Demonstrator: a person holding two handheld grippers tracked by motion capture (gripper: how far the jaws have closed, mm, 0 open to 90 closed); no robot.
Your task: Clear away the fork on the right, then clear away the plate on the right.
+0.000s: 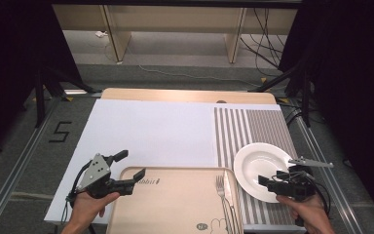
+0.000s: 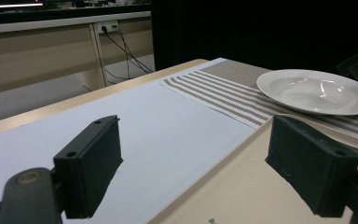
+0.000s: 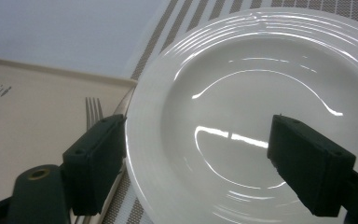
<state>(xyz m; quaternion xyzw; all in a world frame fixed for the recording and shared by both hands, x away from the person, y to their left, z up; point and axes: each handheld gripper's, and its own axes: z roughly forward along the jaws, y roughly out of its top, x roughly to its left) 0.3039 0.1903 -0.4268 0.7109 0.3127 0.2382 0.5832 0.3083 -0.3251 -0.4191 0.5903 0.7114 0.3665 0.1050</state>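
The person's forearms come in from the near edge of the table [image 1: 156,129], one hand on each tool. The left gripper [image 1: 126,171] sits at the near-left corner of the tan tray [image 1: 170,200], its jaws spread wide and holding nothing, one over the white sheet [image 1: 151,131] and one over the tray's edge. The right gripper [image 1: 268,181] hangs low over the near rim of the white plate [image 1: 260,168], jaws likewise parted and empty, the rim lying between them in the right gripper view. The plate rests empty on the striped placemat [image 1: 248,126], just beside the tray. The tray carries a fork [image 1: 220,192] and a knife [image 1: 229,195] along its right side.
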